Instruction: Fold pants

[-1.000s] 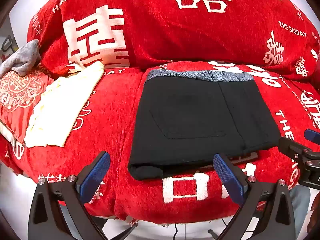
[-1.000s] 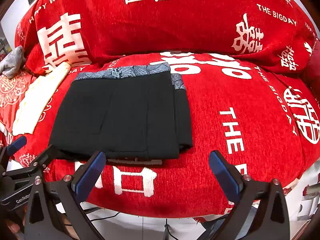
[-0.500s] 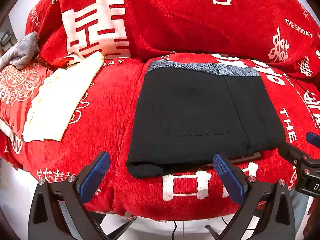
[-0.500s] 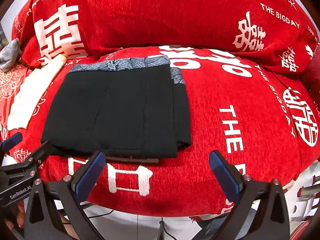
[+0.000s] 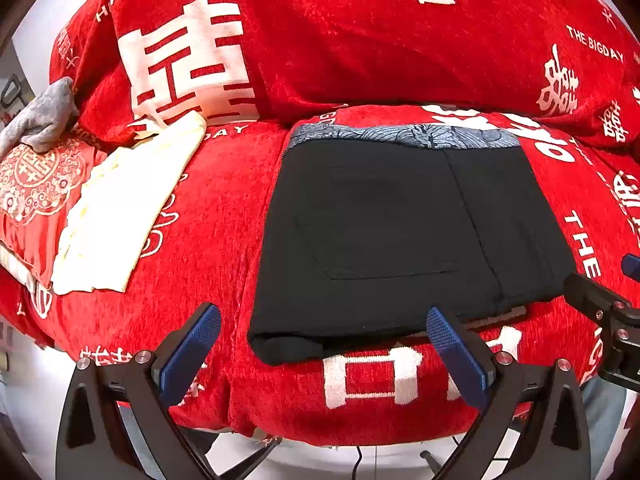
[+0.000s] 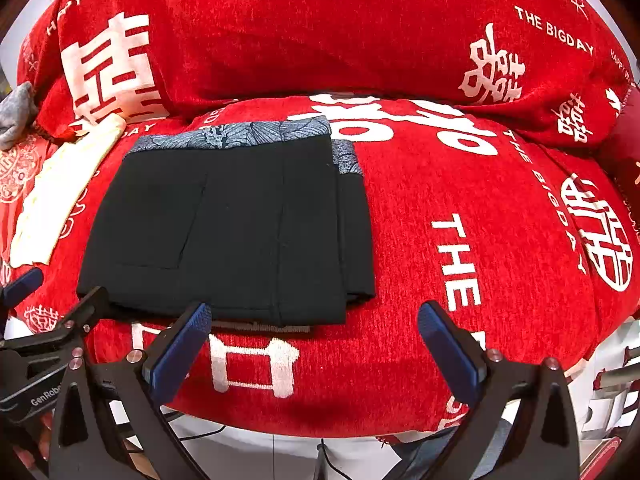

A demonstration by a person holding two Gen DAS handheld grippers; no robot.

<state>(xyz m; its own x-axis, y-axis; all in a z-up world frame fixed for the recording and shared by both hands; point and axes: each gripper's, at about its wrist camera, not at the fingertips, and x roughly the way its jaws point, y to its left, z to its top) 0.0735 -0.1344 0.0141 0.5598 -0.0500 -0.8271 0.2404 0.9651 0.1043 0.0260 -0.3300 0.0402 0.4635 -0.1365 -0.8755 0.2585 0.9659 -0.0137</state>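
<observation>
Where visible, red sofa cover [image 5: 224, 240] underneath.

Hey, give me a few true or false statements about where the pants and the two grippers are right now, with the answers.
1. The black pants lie folded on the red cover. True.
2. The left gripper is shut on the pants. False: it is open, holding nothing.
3. A cream cloth lies left of the pants. True.
4. The right gripper is clamped shut. False: it is open.
5. The patterned waistband faces the grippers. False: it lies at the far edge.
</observation>
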